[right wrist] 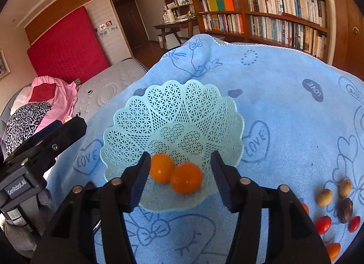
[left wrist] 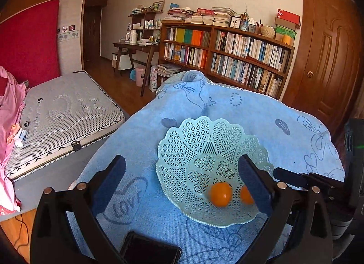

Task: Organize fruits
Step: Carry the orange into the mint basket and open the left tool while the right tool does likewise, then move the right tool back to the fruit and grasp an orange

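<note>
Left wrist view: left gripper [left wrist: 182, 177] fingers spread wide, holding nothing — poised over the near rim of the basket [left wrist: 182, 136] on the blue towel [left wrist: 261, 109]. Two orange fruits [left wrist: 220, 194] lie inside.

Right wrist view: right gripper [right wrist: 179, 181] parted, empty; small tomatoes [right wrist: 323, 224] and brown fruits [right wrist: 324, 197] lie right, outside the basket.

Both wrist views close above basket [left wrist: 213, 150]
</note>
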### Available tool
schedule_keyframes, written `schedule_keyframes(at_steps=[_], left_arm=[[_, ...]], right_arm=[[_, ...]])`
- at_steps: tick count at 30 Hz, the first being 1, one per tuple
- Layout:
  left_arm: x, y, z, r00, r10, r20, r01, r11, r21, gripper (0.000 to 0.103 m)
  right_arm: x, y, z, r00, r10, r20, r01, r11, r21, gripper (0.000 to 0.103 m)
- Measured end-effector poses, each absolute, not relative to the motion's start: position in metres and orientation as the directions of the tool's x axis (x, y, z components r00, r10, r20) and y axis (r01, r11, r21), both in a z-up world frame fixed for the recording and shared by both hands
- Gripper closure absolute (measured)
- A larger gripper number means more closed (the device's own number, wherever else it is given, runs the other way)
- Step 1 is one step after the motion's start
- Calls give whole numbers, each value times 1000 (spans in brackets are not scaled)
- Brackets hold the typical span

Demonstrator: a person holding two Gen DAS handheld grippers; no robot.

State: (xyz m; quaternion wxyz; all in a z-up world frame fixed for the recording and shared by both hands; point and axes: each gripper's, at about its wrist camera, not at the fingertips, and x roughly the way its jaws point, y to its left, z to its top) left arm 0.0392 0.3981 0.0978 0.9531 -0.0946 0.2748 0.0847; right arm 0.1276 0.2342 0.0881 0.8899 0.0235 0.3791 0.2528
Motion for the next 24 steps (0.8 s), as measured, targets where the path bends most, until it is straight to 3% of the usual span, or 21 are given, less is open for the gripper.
schedule_keyframes(at_steps=[11,24], left_arm=[[38,399,93,825,158,-542,-275,951,-141,3],[38,370,85,818,208,-536,-265,964,-31,3]], right_arm=[[107,180,81,637,416,-648,-332,908,257,31],[82,87,73,694,316,-647,-162,944,287,30]])
